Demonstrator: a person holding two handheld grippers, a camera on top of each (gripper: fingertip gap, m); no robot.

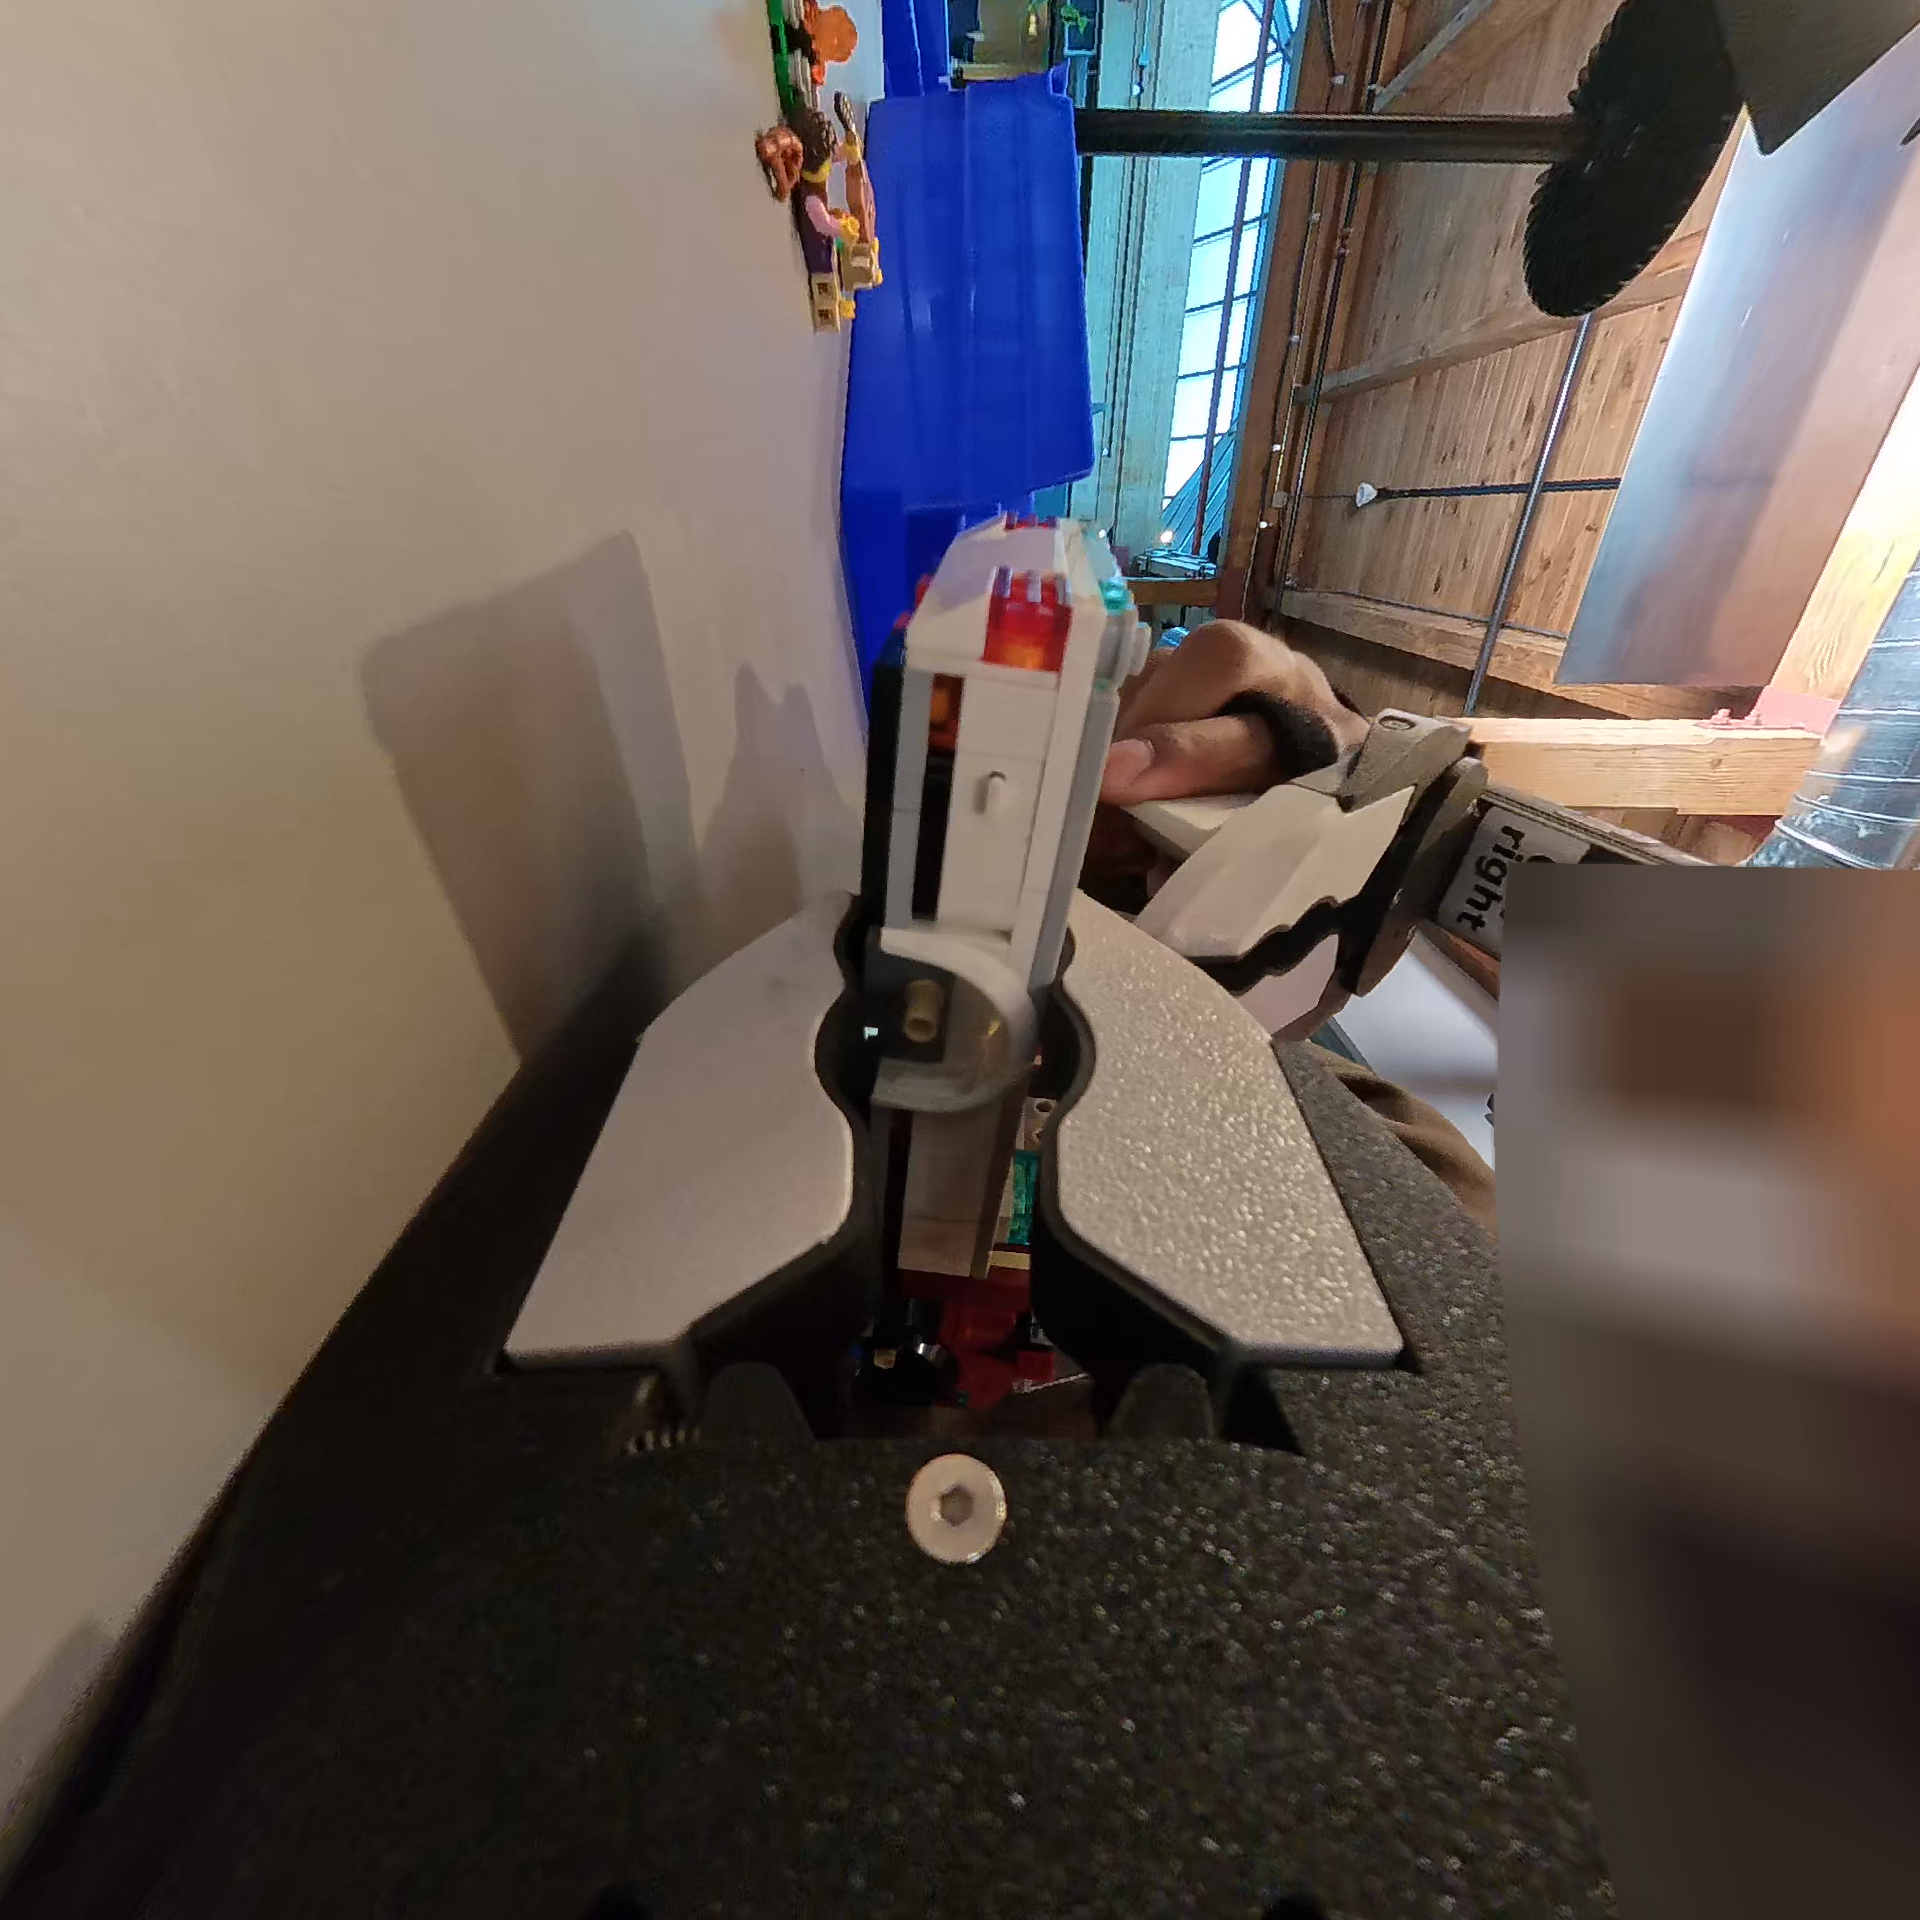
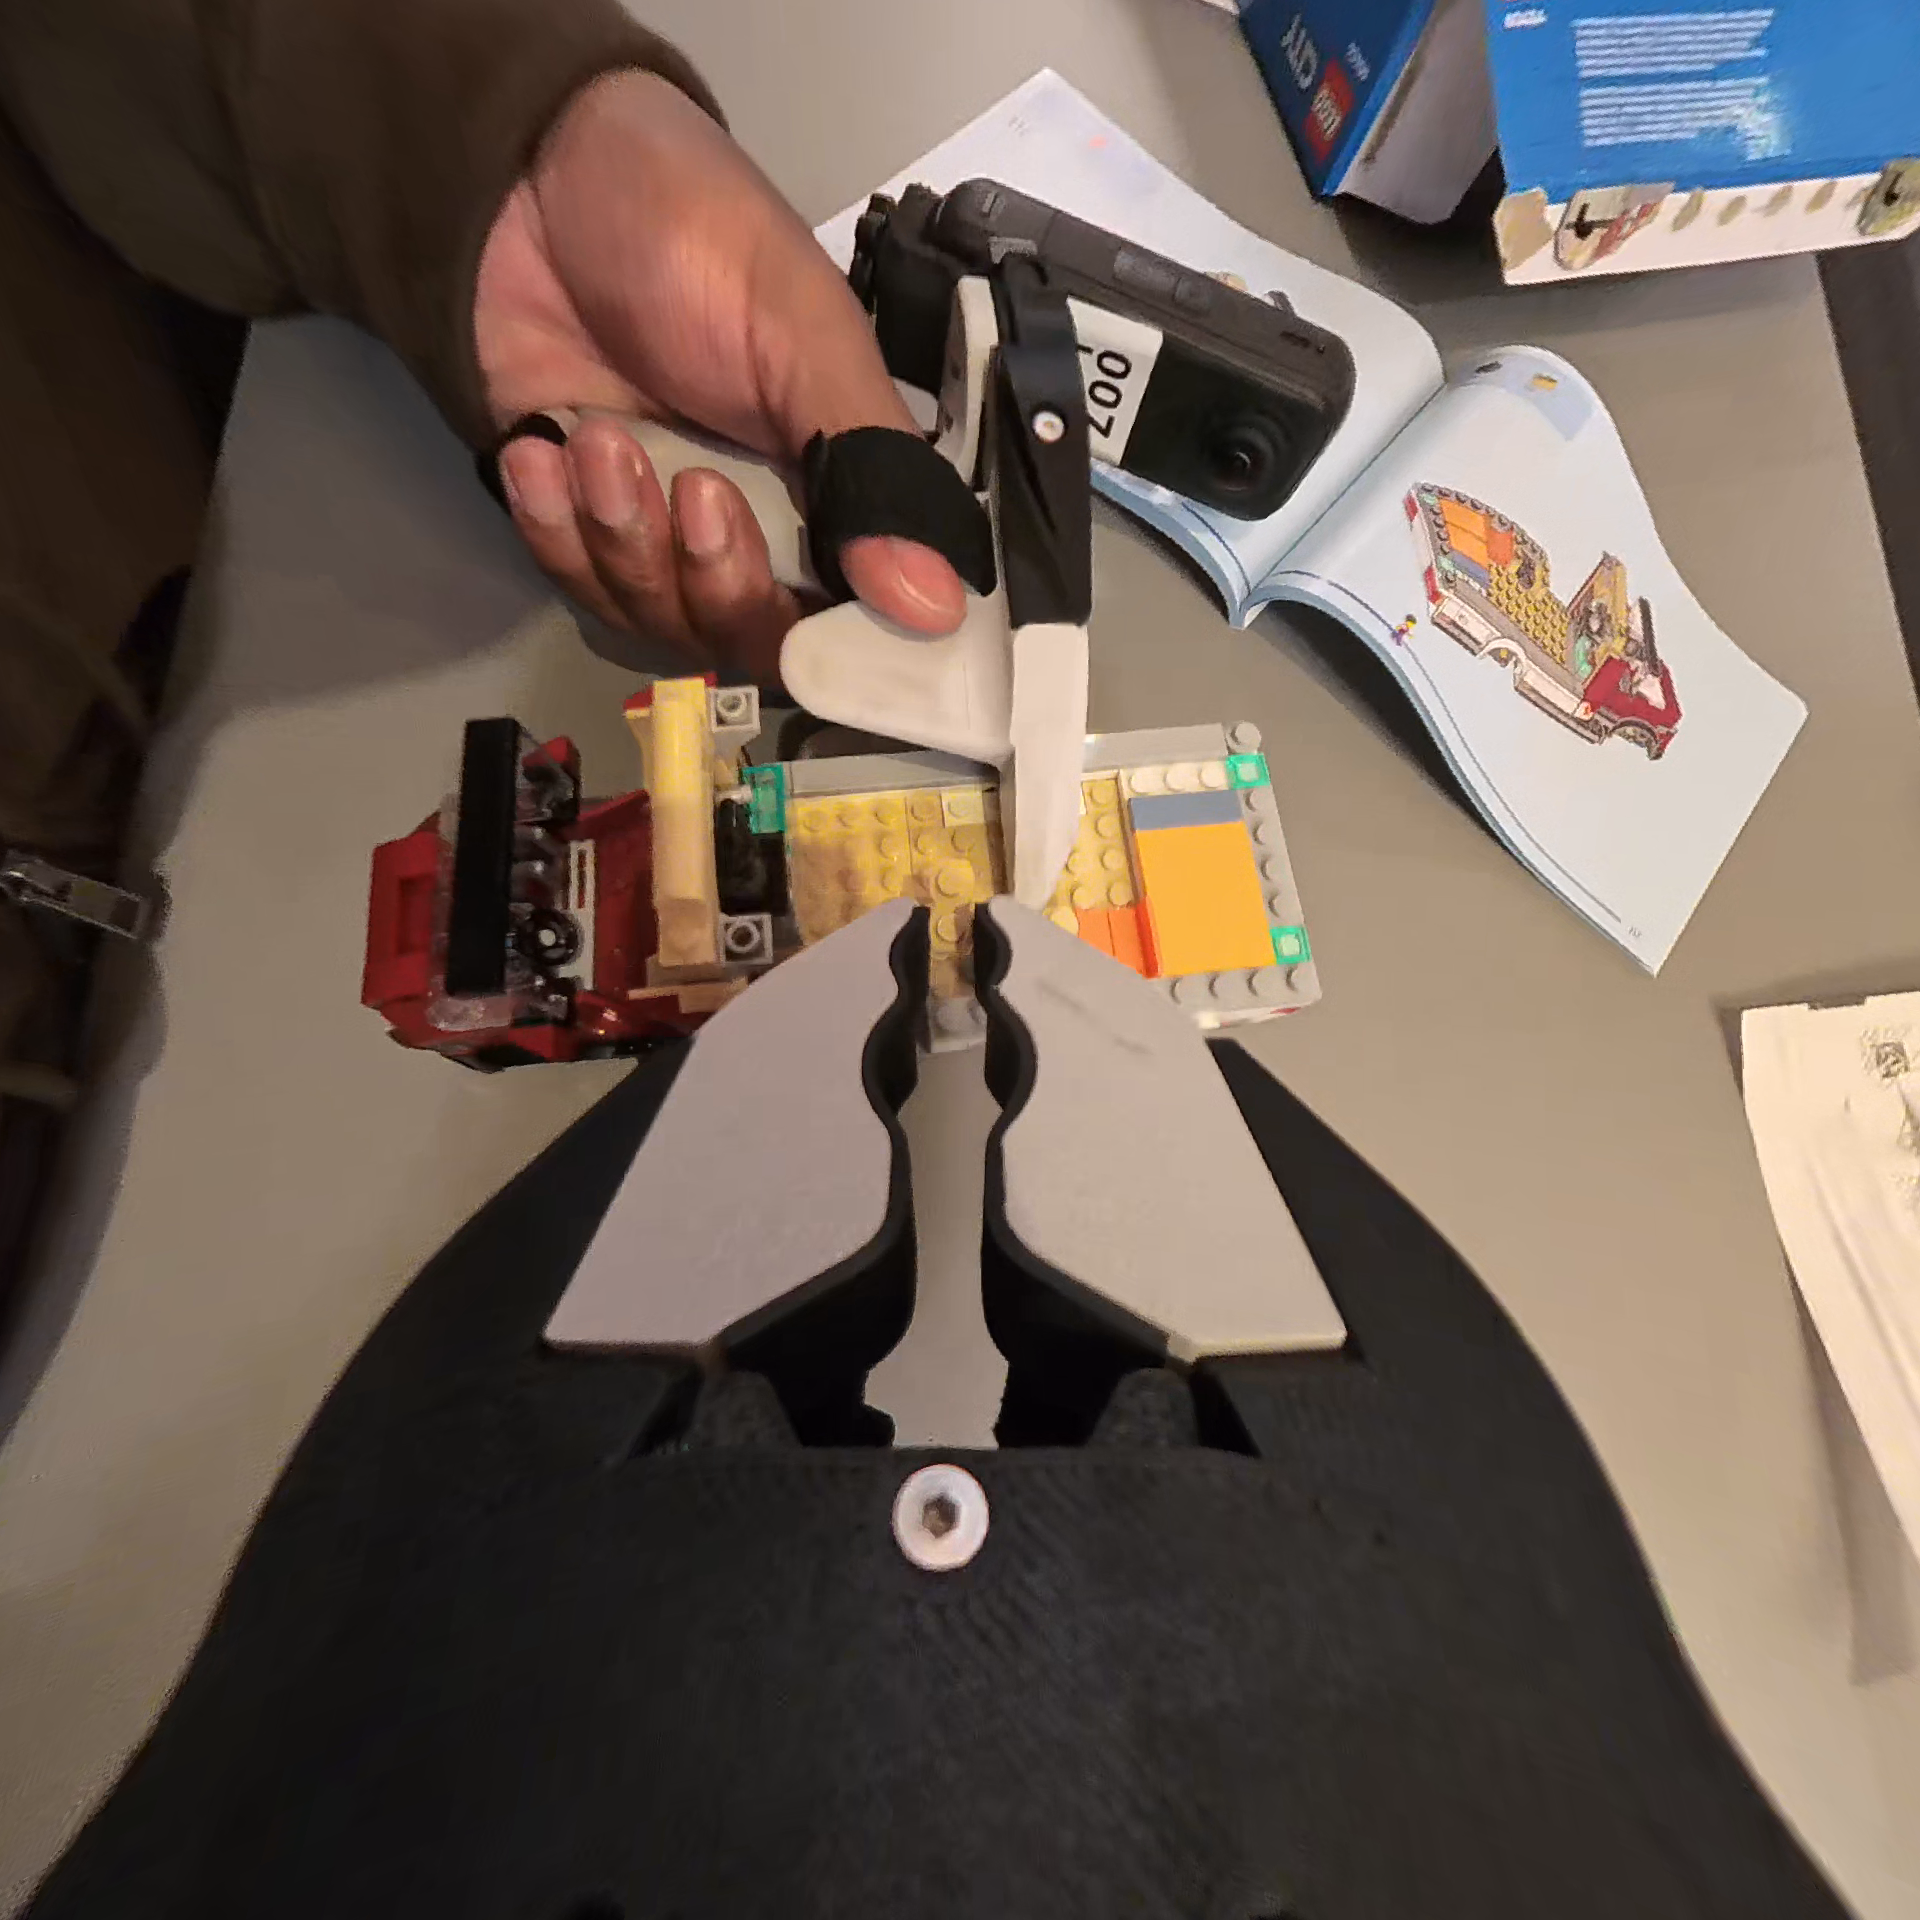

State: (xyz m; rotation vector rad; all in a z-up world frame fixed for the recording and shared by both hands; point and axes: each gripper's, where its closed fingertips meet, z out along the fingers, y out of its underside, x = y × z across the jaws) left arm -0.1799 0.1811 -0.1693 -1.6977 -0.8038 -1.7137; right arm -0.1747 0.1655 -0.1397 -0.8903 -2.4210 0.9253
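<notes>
A toy brick truck (image 2: pixel 1195 883) with a red cab, a tan studded bed and orange tiles lies on the grey table (image 2: pixel 1455 1195). My right gripper (image 2: pixel 948 920) is over the near edge of the bed. Its tips are nearly together on a small tan brick (image 2: pixel 943 940) that sits on the bed. My left gripper (image 1: pixel 956 935), held by a hand (image 2: pixel 675 343), is shut on the truck (image 1: pixel 997 748). One of its white fingers (image 2: pixel 1044 769) reaches into the bed and the other stays outside the far wall. The right gripper also shows in the left wrist view (image 1: pixel 1278 904), beside the truck.
An open instruction booklet (image 2: pixel 1507 623) lies behind the truck, with blue boxes (image 2: pixel 1662 104) at the far right. Loose papers (image 2: pixel 1849 1195) lie at the right edge. A blue bin (image 1: pixel 966 312) and small toy figures (image 1: pixel 821 208) stand beyond the truck. The grippers are tip to tip, or close to it.
</notes>
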